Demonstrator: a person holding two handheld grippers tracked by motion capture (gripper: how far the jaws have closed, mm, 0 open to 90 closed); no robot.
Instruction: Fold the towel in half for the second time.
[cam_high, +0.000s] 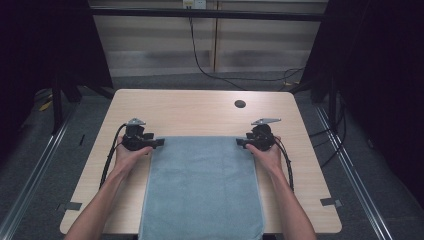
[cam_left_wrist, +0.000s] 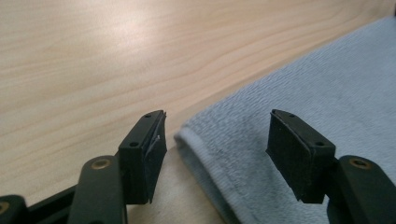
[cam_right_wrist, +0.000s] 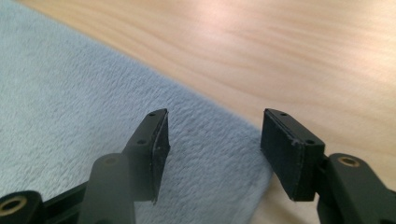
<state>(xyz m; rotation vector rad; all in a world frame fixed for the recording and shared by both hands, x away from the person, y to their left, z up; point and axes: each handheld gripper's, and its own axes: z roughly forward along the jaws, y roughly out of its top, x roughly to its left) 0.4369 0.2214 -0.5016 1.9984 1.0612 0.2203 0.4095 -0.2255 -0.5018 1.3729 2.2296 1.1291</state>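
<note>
a light wooden table (cam_high: 200, 112) fills the middle of the high view, its rounded corners set against dark grey floor, with a small round black hole (cam_high: 240, 104) in its top toward the upper right. a grey-blue towel (cam_high: 202, 185) lies flat on the table, spread from the centre of the frame down to the bottom edge, where it hangs just over the table's near side. two bare forearms come up from the bottom corners of the frame, one along each side of the towel. the left gripper (cam_high: 159, 143) sits at the towel's upper left corner, pointing inward to the right; the right gripper (cam_high: 240, 142) sits at the upper right corner, pointing inward to the left. a black cable loops back from each along the arm.

in the left gripper view, the jaws stand wide apart and hold nothing. the towel's hemmed corner (cam_left_wrist: 280, 126) lies on the wood between them, nearer the right-hand jaw, filling the right half of the frame.

in the right gripper view, the jaws are likewise open and empty, with the towel's corner (cam_right_wrist: 93, 121) lying below and between them, covering the left and lower centre of the frame.
</note>
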